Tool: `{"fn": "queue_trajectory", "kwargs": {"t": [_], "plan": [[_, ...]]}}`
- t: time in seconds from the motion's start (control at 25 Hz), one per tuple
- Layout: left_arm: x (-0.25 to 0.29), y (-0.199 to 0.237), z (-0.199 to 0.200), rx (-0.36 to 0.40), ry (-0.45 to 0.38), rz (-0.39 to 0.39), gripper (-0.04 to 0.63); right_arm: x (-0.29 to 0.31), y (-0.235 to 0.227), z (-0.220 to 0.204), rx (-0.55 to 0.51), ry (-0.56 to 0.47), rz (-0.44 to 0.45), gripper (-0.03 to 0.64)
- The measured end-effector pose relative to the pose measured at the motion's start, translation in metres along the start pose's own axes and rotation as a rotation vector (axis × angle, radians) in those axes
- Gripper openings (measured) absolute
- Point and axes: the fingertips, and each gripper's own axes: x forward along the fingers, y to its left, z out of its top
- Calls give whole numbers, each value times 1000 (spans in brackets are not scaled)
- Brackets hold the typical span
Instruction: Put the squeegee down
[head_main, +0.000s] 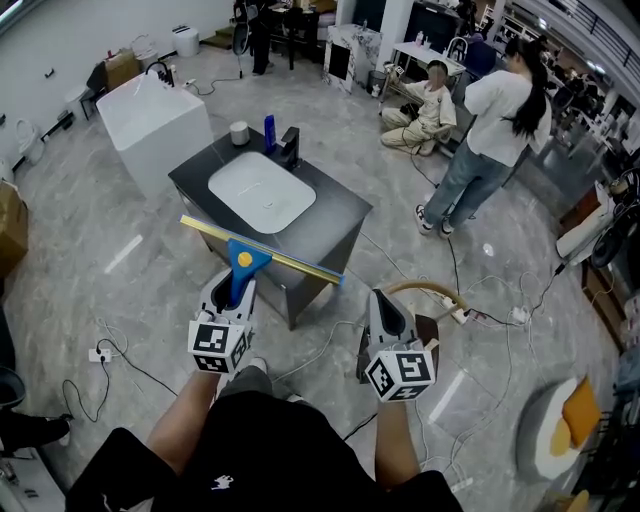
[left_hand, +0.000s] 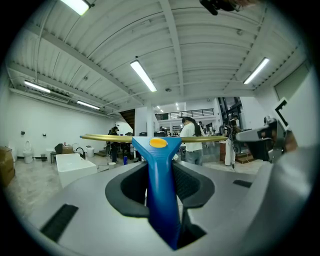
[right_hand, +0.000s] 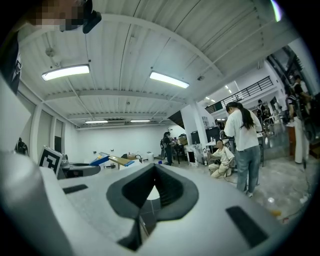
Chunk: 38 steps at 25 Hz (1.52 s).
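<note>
Left tool (left_hand: 161, 176) around squeegee (left_hand: 161, 215) handle; sink (head_main: 298, 206) beyond

Left gripper (head_main: 238, 287) clamped, right gripper (head_main: 384, 302) closed, both level

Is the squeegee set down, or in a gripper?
In a gripper: the left gripper has its fingers shut on the squeegee handle.
</note>
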Motion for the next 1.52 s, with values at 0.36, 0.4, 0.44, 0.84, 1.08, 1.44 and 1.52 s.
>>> {"fn": "queue_trajectory", "kwargs": {"t": [0.36,0.4,0.44,0.84,1.08,1.44,1.52], "plan": [[15,7,-3,-6,12,-17,129,14,-5,-9,-4,44,-34,2],[18,9,-4,-9,15,-23,129,18,-5,-11,-8,50,-39,2],[22,11,-6,-11,18,-28,129,22,-4,-13,-12,55,-43,2],[72,47,-13,-16,31,-77,129,69,-6,-11,-21,67,-98,2],[118,69,-10,-27,30,-135,129,108,-9,-4,-21,54,-139,2],[173,98,-14,-39,32,-239,129,158,-6,5,-46,59,-216,2],[183,103,-14,-43,30,-261,129,167,-5,5,-50,63,-233,2]]}}
